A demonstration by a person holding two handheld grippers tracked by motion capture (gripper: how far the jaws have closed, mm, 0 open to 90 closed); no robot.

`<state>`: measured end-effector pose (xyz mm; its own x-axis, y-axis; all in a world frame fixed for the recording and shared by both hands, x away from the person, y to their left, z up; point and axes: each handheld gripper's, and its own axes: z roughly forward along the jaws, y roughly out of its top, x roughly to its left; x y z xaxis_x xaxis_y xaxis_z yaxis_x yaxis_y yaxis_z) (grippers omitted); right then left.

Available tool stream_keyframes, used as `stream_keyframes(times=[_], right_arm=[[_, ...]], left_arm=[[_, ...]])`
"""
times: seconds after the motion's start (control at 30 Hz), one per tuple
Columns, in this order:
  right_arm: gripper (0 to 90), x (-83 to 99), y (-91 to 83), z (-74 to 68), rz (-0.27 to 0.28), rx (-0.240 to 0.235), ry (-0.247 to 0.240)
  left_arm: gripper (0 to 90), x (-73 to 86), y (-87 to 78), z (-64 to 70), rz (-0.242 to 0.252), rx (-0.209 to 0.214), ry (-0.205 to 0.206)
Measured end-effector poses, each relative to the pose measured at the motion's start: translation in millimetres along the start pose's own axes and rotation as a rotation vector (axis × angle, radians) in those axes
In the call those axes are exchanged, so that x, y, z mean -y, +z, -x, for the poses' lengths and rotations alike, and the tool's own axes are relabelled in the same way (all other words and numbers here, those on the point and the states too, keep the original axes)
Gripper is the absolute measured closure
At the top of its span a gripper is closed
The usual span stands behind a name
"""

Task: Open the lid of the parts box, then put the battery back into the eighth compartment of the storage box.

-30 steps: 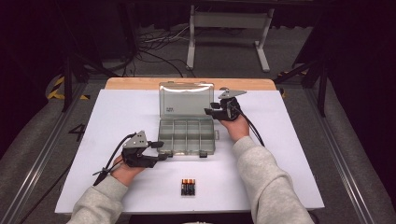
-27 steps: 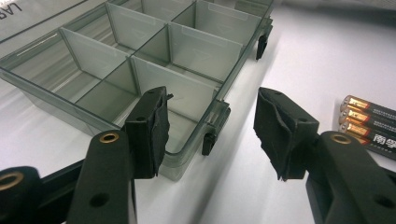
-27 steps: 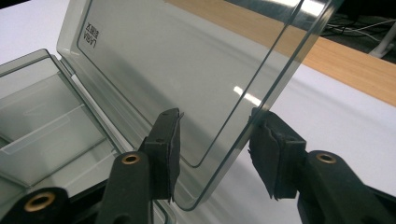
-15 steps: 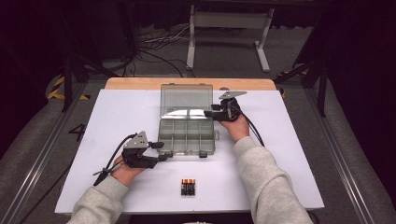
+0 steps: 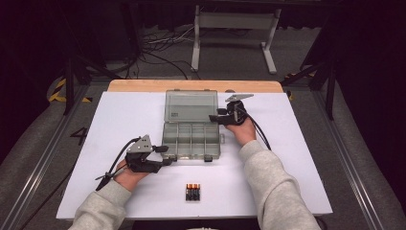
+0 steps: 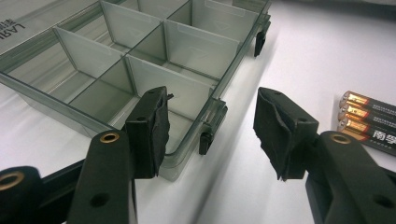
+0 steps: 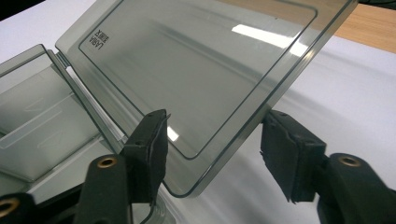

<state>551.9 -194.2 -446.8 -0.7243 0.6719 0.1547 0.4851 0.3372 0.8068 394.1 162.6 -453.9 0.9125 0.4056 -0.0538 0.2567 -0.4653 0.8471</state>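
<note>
A clear grey compartment box (image 5: 191,140) lies open mid-table, its lid (image 5: 189,106) swung back. My left gripper (image 5: 165,155) is open at the box's front left corner. In the left gripper view that corner of the box (image 6: 140,46) and its black latch (image 6: 205,136) sit between the open left gripper (image 6: 210,126) jaws. My right gripper (image 5: 214,118) is open at the lid's right edge. In the right gripper view the tilted lid (image 7: 196,70) has its rounded corner between the spread right gripper (image 7: 215,144) jaws. Three AAA batteries (image 5: 193,191) lie in front of the box.
The white tabletop (image 5: 297,158) has a wooden strip (image 5: 143,85) along its far edge. Beyond the table are a metal stand (image 5: 234,24) and floor cables (image 5: 158,57). Both forearms in grey sleeves come in from the bottom. The batteries (image 6: 369,126) lie right of the left gripper.
The lid's far edge has shifted slightly as the lid tilts by the right gripper. The left gripper has hardly moved.
</note>
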Motion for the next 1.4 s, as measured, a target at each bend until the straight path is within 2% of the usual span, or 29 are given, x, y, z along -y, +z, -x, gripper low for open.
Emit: stream_keyframes(times=[0.2,0.3,0.43,0.6,0.73,0.8,0.83,1.0,1.23,1.4], right_arm=[[39.2,0.7,-0.3,2.1,0.0,0.003,0.009],[37.9,0.6,-0.9,3.2,0.01,-0.011,0.03],[35.3,-0.8,-3.3,1.6,0.01,0.006,0.01],[28.2,-5.8,-12.8,-3.8,0.018,0.021,-0.021],[21.2,-12.7,-27.6,-13.9,0.038,0.02,-0.062],[18.4,-15.3,-34.5,-19.1,0.044,0.015,-0.08],[17.0,-17.2,-39.5,-22.9,0.05,0.009,-0.088],[13.0,-24.1,-58.5,-39.8,0.093,-0.016,-0.127],[11.7,-27.3,-78.8,-63.3,0.137,-0.053,-0.174],[11.2,-26.5,-90.8,-77.0,0.158,-0.08,-0.198]], left_arm=[[45.1,0.1,-0.1,-0.2,0.001,0.002,-0.001],[44.5,0.2,0.2,-0.3,0.003,0.007,-0.002],[42.1,0.1,0.2,0.3,0.003,0.013,-0.006],[35.0,-0.9,-2.1,0.7,0.017,0.006,-0.011],[24.4,-2.0,-5.6,0.6,0.037,0.005,-0.012],[21.9,-2.7,-8.8,2.2,0.048,0.004,-0.019],[20.8,-3.3,-10.7,2.0,0.055,-0.002,-0.01],[15.0,-3.8,-21.8,4.6,0.069,-0.015,-0.031],[12.0,0.3,-38.9,8.9,0.098,-0.052,-0.043],[11.1,3.1,-45.9,11.2,0.08,-0.064,-0.036]])
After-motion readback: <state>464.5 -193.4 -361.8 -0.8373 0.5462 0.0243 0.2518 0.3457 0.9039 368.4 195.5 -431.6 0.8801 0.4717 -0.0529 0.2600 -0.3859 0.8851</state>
